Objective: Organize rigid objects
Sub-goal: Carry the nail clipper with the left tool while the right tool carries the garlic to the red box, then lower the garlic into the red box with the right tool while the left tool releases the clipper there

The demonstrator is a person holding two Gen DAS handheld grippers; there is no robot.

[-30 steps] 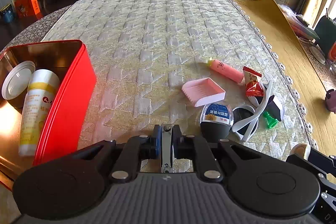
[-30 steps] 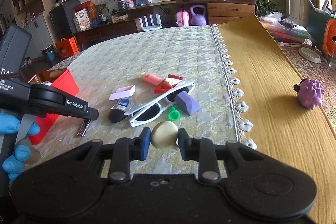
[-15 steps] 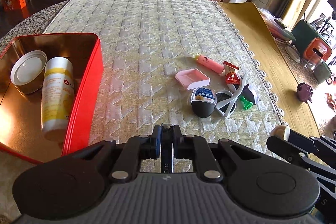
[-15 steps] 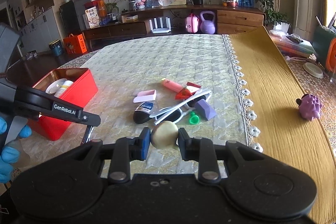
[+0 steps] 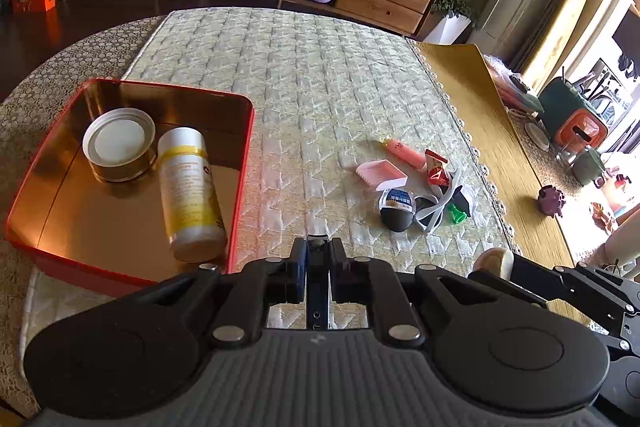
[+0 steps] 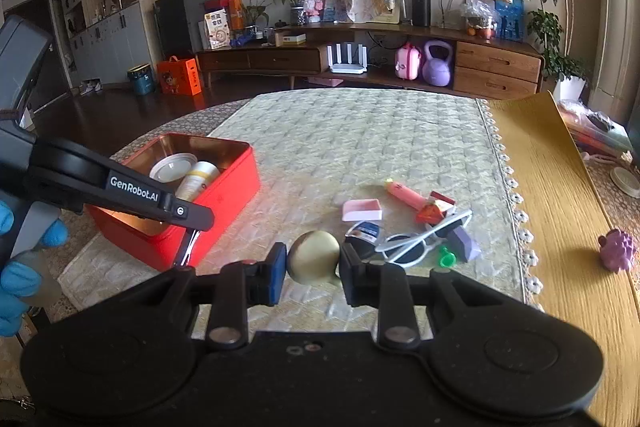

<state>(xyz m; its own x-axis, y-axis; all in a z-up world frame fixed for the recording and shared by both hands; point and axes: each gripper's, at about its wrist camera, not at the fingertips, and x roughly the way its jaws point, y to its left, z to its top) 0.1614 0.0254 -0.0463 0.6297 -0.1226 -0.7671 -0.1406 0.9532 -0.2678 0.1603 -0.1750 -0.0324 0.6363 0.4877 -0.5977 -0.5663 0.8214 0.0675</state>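
Note:
A red tin box (image 5: 240, 163) (image 6: 224, 195) at the left holds a round tin (image 5: 118, 143) and a lying white and yellow bottle (image 5: 188, 195). My left gripper (image 5: 317, 267) is shut on a thin metal nail clipper (image 5: 317, 291), held above the cloth by the box's near right corner; the clipper also shows in the right wrist view (image 6: 188, 247). My right gripper (image 6: 313, 265) is shut on a beige egg-shaped object (image 6: 313, 261), raised above the cloth. A pile of small items lies right of centre: pink tray (image 5: 382, 175), pink tube (image 5: 402, 153), white sunglasses (image 6: 420, 239).
The pile also holds a red sachet (image 5: 436, 171), a black and blue pod (image 5: 397, 211), a green cap (image 6: 446, 259) and a purple block (image 6: 462, 241). A purple toy (image 6: 618, 250) sits on the yellow runner at the right. A sideboard stands beyond the table.
Both grippers have risen and pulled back from the table. The left one has swung so the red box is seen more from above. Both holds are unchanged.

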